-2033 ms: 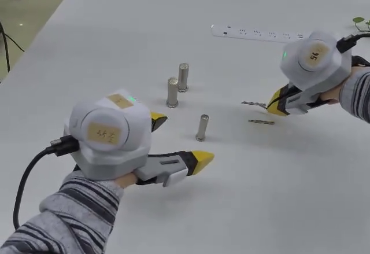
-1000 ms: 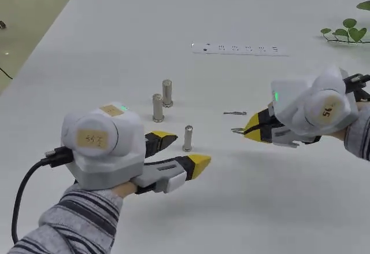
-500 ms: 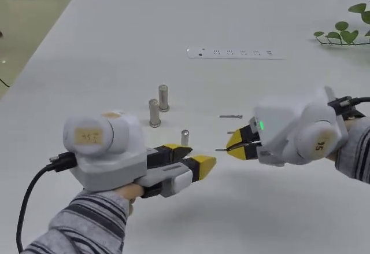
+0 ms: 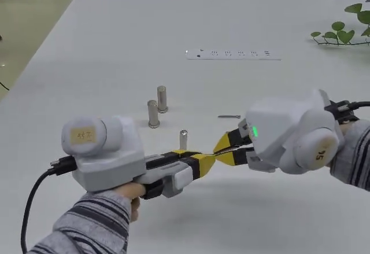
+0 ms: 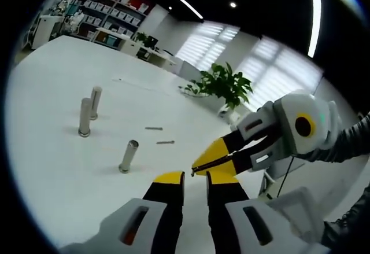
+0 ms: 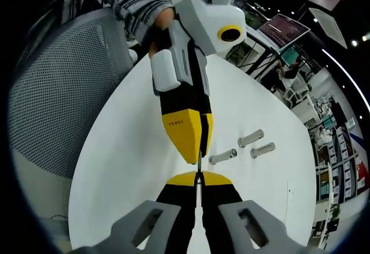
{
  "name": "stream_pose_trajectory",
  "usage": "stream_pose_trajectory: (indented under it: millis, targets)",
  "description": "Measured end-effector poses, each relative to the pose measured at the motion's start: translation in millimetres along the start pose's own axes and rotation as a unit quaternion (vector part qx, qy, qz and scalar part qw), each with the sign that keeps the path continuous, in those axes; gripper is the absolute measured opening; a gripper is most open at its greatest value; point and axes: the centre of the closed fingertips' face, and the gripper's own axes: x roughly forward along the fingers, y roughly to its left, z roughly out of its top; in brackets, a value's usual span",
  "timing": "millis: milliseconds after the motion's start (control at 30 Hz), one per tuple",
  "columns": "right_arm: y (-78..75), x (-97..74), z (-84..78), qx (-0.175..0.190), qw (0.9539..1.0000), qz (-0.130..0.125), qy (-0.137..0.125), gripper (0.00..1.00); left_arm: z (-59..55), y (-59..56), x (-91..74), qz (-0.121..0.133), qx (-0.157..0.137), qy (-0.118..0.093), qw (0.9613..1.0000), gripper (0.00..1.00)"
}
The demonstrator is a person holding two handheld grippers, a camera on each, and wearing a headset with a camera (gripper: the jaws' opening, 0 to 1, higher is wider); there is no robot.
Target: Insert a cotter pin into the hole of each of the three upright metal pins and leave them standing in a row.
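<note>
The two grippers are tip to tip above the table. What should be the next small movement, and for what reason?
Probably shut the left gripper on the free end of the cotter pin. The right gripper is shut on this pin, the pin's end reaches between the left jaws, and these stand slightly apart, so a handover seems prepared.

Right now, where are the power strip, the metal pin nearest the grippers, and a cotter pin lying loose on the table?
power strip (image 4: 233,54), head view, middle of its white body.
nearest metal pin (image 4: 183,137), head view, middle of its shaft.
loose cotter pin (image 4: 229,116), head view, middle of its length.
</note>
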Motion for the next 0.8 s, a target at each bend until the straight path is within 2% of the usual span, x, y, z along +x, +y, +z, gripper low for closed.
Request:
stream_pose_trajectory:
  millis: [200,400,567,733,800]
  targets:
    - [1.4,0.3,6.4,-0.005,1.0000,0.001,-0.006,0.00,-0.2,1.6,-0.8,0.002,0.001,0.000,1.0000,0.04]
    - [1.3,0.8,10.6,-0.006,0.9999,0.000,-0.009,0.00,-0.5,4.8,-1.9,0.004,-0.002,0.000,1.0000,0.01]
    - [1.0,0.8,12.0,-0.006,0.9999,-0.002,-0.010,0.00,-0.9,2.7,-1.8,-0.001,-0.001,0.003,1.0000,0.00]
    - [2.2,0.8,11.7,-0.004,0.9999,-0.003,-0.009,0.00,-2.4,1.9,-1.0,-0.003,0.008,0.006,0.9999,0.00]
    - [2.4,0.7,11.4,0.005,0.9999,-0.003,-0.009,0.00,-2.7,1.2,-0.7,-0.006,0.028,0.009,0.9996,0.00]
